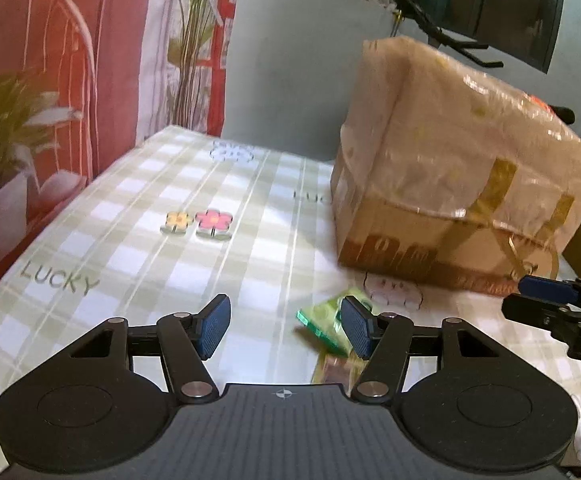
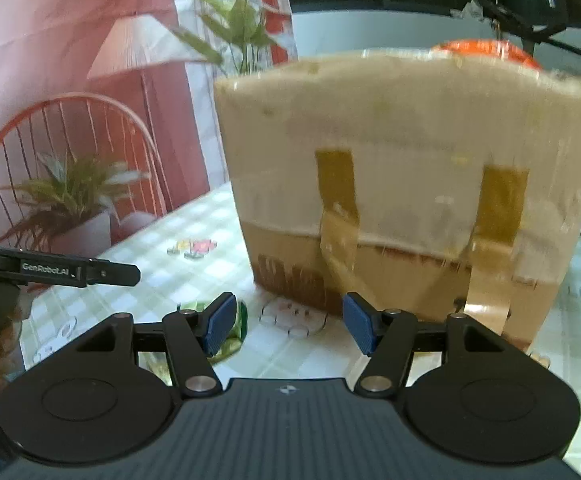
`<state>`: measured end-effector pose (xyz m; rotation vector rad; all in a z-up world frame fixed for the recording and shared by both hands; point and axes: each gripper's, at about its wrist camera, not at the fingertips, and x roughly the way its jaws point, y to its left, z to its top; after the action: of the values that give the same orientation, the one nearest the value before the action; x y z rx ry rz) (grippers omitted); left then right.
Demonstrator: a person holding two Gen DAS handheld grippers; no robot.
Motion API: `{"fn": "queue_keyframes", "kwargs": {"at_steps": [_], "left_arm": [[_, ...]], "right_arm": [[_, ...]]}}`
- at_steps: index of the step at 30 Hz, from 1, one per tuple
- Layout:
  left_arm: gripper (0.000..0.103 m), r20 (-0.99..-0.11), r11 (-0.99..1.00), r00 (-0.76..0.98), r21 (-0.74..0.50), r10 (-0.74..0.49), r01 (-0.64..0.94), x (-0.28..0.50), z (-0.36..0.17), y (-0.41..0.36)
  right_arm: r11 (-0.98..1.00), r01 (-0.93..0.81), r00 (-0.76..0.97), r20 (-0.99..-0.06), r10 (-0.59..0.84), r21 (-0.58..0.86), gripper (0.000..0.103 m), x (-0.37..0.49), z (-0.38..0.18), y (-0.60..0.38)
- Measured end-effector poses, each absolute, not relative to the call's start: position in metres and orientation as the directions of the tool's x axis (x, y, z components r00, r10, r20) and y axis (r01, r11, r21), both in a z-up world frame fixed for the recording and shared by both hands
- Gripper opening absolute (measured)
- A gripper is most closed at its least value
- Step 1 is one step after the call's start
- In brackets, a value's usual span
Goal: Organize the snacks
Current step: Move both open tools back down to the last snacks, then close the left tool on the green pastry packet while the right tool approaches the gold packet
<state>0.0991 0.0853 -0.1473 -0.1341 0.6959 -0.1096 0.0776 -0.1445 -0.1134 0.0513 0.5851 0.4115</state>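
Barely starting: hovering both the left claw (image 1: 286,326) and right claw (image 2: 288,326) released and empty over the checked-cloth desk (image 1: 130,240), leaving the green foil snack packet (image 1: 322,322) lying unsorted before the plastic-wrapped cardboard box (image 1: 450,184).

Cardboard box (image 2: 410,280) – glossy plastic-wrapped, checked tablecloth (image 1: 130,220)
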Motion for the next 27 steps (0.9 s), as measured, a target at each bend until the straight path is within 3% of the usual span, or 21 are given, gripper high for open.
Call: {"fn": "queue_keyframes", "kwargs": {"at_steps": [9,27], "left_arm": [[0.063,-0.671,0.976,0.713,-0.197,-0.207,0.097,0.09,-0.167,0.075],[0.064,-0.737,0.933,0.619,-0.046,-0.273,0.356,0.172,-0.191,0.029]], "right_arm": [[0.909,-0.387,0.699,-0.594,0.398,0.155,0.063,0.079,-0.133,-0.129],[0.929,-0.314,0.679,-0.637,0.365,0.197,0.063,0.072,-0.148,-0.138]]}}
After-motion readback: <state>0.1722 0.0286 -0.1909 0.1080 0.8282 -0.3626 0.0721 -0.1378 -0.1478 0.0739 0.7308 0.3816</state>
